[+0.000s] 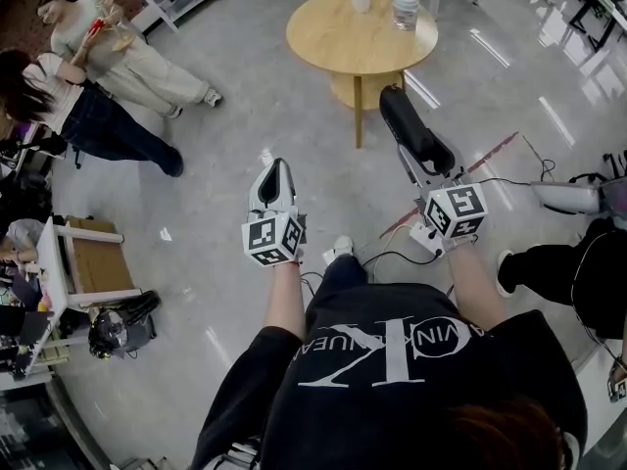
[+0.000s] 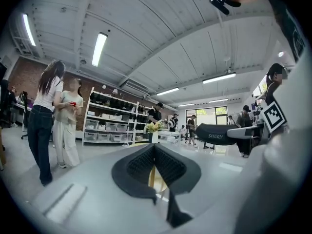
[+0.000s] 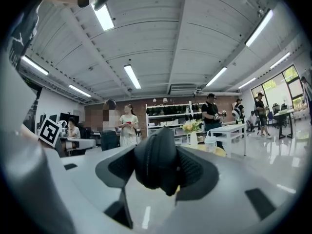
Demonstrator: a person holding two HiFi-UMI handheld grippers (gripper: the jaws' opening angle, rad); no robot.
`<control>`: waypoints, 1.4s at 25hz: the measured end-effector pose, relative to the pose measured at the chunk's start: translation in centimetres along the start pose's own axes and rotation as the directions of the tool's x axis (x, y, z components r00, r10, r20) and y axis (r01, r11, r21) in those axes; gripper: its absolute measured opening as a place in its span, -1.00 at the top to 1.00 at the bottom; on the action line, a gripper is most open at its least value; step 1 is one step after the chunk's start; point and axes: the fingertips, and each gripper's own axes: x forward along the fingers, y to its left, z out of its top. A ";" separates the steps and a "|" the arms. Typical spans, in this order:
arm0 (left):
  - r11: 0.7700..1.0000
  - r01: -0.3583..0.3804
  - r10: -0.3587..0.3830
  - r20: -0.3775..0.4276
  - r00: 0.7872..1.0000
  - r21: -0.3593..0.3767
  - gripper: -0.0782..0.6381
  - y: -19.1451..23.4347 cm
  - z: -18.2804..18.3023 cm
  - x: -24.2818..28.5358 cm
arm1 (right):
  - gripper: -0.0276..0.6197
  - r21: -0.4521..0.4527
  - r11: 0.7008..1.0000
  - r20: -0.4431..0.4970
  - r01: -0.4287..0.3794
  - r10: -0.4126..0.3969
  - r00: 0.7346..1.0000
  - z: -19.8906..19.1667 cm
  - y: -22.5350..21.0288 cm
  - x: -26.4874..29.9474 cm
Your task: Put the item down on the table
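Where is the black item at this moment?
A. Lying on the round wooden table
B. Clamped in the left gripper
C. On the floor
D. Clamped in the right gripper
D: the black item sits between the jaws of the right gripper, not resting on the round wooden table, and the left gripper has its jaws together on nothing.

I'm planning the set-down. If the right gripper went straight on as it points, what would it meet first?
Likely the round wooden table, reached first by the black item that the right gripper holds; the way between looks free, though depth is unclear.
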 end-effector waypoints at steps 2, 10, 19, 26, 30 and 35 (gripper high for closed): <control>1.000 0.006 -0.006 -0.001 1.000 -0.006 0.75 0.2 -0.1 1.2 | 0.13 0.007 1.000 -0.002 0.003 -0.003 1.000 -0.1 -0.6 0.8; 0.999 0.048 -0.048 -0.008 0.999 -0.024 0.75 2.6 0.3 7.2 | 0.13 0.036 0.999 0.010 0.027 -0.027 1.000 0.2 -2.4 5.6; 0.987 0.162 -0.162 0.000 0.987 -0.003 0.75 5.9 1.6 14.9 | 0.13 0.053 0.994 0.016 0.093 -0.094 0.995 0.4 -3.2 12.1; 0.968 0.252 -0.252 -0.012 0.968 0.002 0.75 7.5 1.2 18.8 | 0.12 0.070 0.984 0.021 0.161 -0.163 0.986 0.1 -3.3 15.0; 0.962 0.272 -0.273 -0.017 0.962 -0.009 0.75 7.9 0.7 20.0 | 0.12 0.081 0.981 0.020 0.178 -0.180 0.983 -0.1 -3.4 15.8; 0.956 0.291 -0.292 -0.021 0.956 -0.025 0.75 7.3 0.1 21.4 | 0.12 0.078 0.980 0.006 0.182 -0.183 0.983 -0.4 -4.1 16.4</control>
